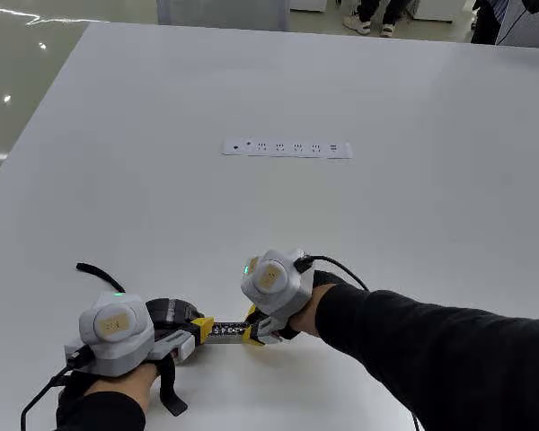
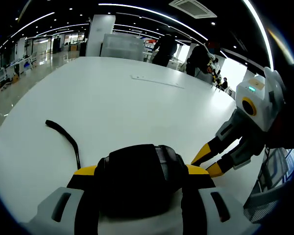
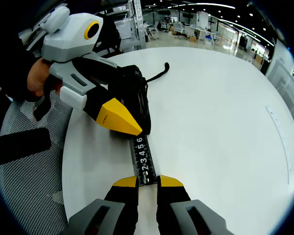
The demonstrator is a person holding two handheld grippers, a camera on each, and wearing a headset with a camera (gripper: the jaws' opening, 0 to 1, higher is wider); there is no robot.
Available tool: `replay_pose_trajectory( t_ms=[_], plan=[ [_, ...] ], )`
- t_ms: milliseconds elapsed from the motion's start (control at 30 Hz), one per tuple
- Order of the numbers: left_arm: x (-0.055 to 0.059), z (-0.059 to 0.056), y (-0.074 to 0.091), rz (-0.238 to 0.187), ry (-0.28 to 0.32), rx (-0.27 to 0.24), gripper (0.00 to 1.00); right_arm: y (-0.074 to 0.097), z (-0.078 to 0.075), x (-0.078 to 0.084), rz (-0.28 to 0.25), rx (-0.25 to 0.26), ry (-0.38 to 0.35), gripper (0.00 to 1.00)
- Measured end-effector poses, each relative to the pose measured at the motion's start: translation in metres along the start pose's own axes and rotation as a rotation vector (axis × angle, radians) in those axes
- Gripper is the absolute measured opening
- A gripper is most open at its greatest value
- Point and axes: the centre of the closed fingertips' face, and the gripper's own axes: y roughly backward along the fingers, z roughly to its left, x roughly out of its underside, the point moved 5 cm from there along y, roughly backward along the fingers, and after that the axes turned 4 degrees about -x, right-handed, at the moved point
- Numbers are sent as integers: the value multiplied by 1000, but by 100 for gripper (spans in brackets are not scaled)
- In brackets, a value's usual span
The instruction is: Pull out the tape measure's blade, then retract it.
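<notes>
A black tape measure [image 1: 172, 314] lies near the front edge of the white table [image 1: 278, 206]. My left gripper [image 1: 199, 329] is shut on its case [image 2: 137, 178], whose black wrist strap [image 2: 63, 137] trails across the table. A short length of blade [image 3: 141, 156] with printed numbers is out of the case [image 3: 136, 98]. My right gripper [image 3: 147, 183] is shut on the blade's end [image 1: 226, 331]. In the left gripper view the right gripper [image 2: 210, 161] comes in from the right, close beside the case.
A white power strip [image 1: 287, 148] lies flat at the middle of the table, well beyond the grippers. Several people stand past the far edge [image 2: 186, 56]. A strap end [image 1: 99, 274] lies left of the tape measure.
</notes>
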Motion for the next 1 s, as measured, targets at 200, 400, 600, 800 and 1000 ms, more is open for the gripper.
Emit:
replay_pose_trajectory(
  t_ms=[200, 400, 600, 800, 1000],
  plan=[
    [0, 1, -1, -1, 1, 2, 63, -2, 1, -3, -2, -4, 0, 10],
    [0, 2, -1, -2, 3, 2, 63, -3, 2, -6, -9, -5, 0, 10],
    [0, 2, -1, 0, 6, 3, 63, -5, 2, -9, -15, -6, 3, 10],
    [0, 2, -1, 1, 8, 5, 63, -8, 2, -12, -22, -7, -1, 10],
    [0, 1, 0, 1, 10, 5, 63, -10, 3, -15, -26, -8, -5, 10]
  ],
)
